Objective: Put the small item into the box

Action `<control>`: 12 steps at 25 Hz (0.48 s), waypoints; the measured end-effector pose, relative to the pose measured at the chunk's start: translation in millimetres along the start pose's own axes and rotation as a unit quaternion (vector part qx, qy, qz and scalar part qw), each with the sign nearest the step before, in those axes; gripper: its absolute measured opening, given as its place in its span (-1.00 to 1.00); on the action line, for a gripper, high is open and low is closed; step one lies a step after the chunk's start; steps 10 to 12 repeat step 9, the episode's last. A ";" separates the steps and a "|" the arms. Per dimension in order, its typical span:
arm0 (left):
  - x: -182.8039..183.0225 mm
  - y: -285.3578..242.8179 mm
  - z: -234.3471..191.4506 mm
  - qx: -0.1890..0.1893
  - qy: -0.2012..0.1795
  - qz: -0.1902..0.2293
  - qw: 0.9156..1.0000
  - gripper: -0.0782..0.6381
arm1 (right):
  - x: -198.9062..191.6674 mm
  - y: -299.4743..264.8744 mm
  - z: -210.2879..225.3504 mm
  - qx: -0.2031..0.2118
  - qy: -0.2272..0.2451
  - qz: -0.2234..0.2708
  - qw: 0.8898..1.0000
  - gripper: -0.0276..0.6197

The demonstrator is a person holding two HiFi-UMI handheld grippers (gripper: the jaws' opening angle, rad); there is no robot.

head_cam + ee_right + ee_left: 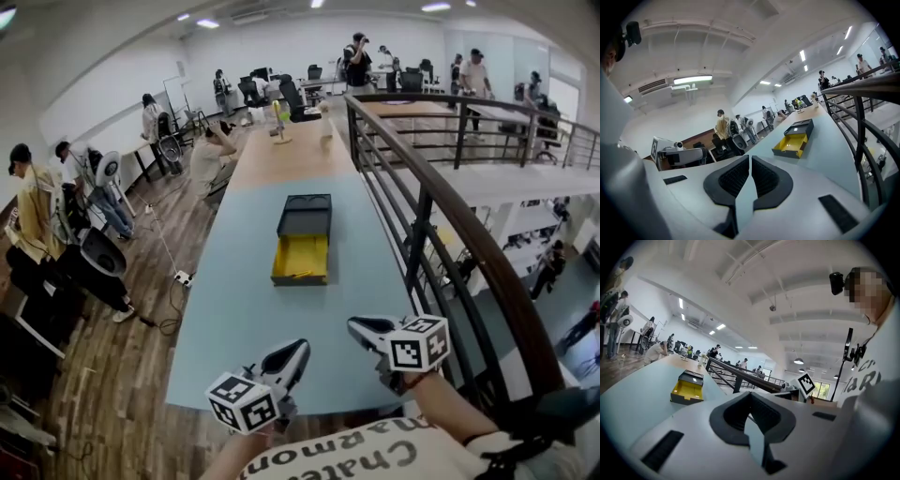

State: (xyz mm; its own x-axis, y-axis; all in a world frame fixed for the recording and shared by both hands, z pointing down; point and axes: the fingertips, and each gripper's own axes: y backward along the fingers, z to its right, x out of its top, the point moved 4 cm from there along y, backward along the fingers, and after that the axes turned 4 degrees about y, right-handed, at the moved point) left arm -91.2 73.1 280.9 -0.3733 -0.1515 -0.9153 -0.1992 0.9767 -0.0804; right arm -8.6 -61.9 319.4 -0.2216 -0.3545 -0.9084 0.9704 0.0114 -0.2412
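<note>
Left tool (292, 352) and right tool (361, 328) hover over the tabletop's (234, 319) near edge, both pressed together and empty. The open box (302, 251) lies far ahead, lengthwise near-to-far, more in line with the left. No small item in sight.

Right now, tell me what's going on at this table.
A person holds a gripper in each hand over the near end of the long blue table. The left gripper and the right gripper both have their jaws together, with nothing between them. The box lies open farther along the table, yellow tray towards the person, dark lid behind it. Neither gripper touches it, and I cannot make out the small item.
</note>
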 end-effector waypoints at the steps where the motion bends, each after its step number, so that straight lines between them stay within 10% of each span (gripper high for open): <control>1: -0.5 5.3 -1.1 0.005 0.001 0.001 1.000 -0.78 | -1.1 -1.7 -1.6 0.001 -0.001 -0.002 1.000 -0.77; 12: -1.1 20.9 -19.3 0.028 -0.003 0.012 1.000 -0.77 | 2.8 -13.3 2.7 -0.005 -0.001 0.008 1.000 -0.77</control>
